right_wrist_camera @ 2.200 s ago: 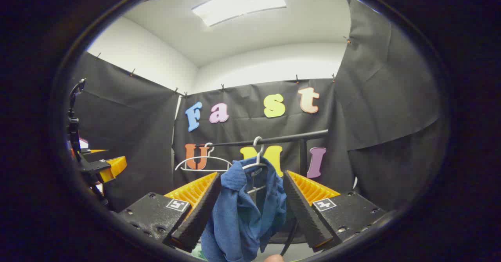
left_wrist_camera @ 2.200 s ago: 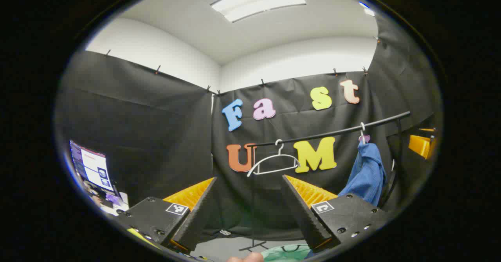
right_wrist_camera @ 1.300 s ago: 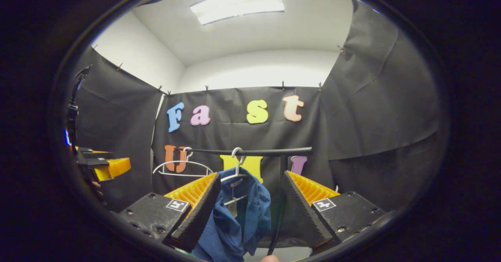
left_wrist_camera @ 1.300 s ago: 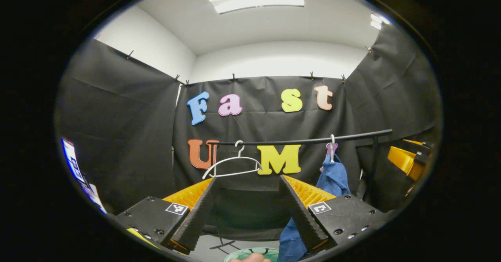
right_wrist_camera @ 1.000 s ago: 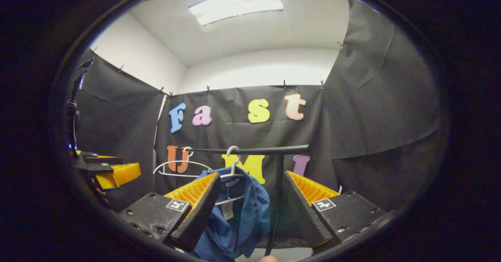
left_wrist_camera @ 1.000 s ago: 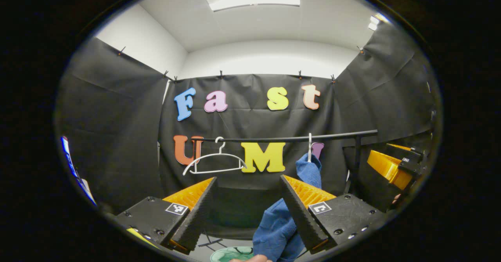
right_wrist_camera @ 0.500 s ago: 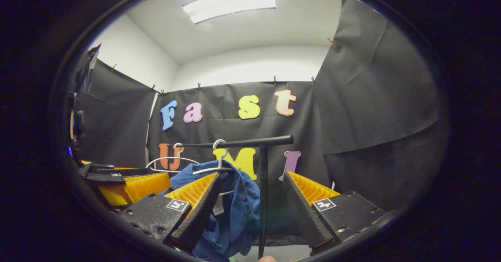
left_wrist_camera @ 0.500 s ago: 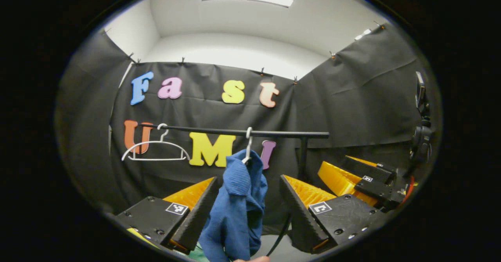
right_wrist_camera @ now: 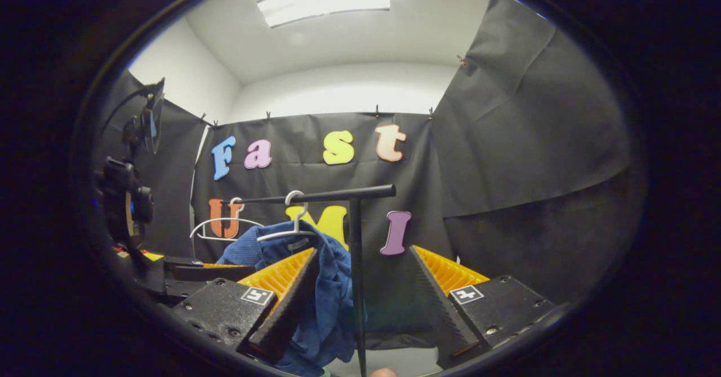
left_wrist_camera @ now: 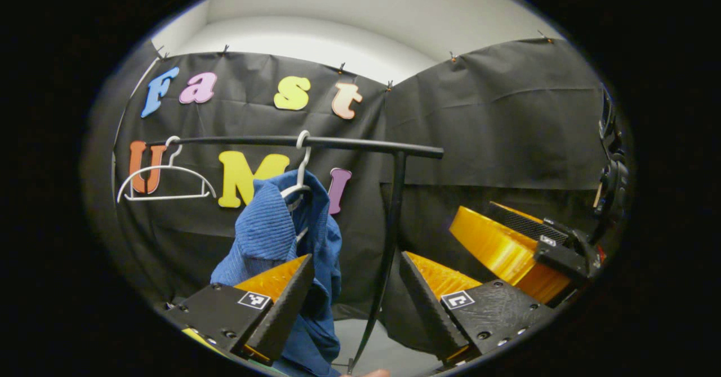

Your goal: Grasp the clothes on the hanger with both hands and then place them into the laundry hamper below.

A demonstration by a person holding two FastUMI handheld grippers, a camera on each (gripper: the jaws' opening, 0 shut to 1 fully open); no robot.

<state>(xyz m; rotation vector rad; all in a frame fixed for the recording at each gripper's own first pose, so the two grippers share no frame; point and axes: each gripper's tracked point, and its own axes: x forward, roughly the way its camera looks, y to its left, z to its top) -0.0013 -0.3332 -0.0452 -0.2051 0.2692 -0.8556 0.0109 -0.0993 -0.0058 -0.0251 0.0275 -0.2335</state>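
A: The crumpled blue ribbed garment is hanging on a white wire hanger, whose hook is looping over the black metal rail. Where is it sitting for the left gripper?

B: In the left gripper view it is draping down behind that gripper's left-hand finger, with the cloth showing above and beside the finger. The two fingers are standing wide apart with nothing between them except the rail's black upright post farther back, so that gripper is released.

A: And the right gripper?

B: Also spread wide and gripping nothing. In the right gripper view the blue garment is lying behind its left-hand finger and spilling into the gap, while the post is running down through the gap. Whether cloth is touching the finger, I cannot tell.

A: Anything else on the rail?

B: A second white hanger, bare, is hanging near the rail's far-left end, well apart from the loaded one. In the left gripper view the other gripper's body is showing at the right, beyond the post. In the right gripper view a sliver of something green is peeking out at the bottom edge under the cloth, too small to identify
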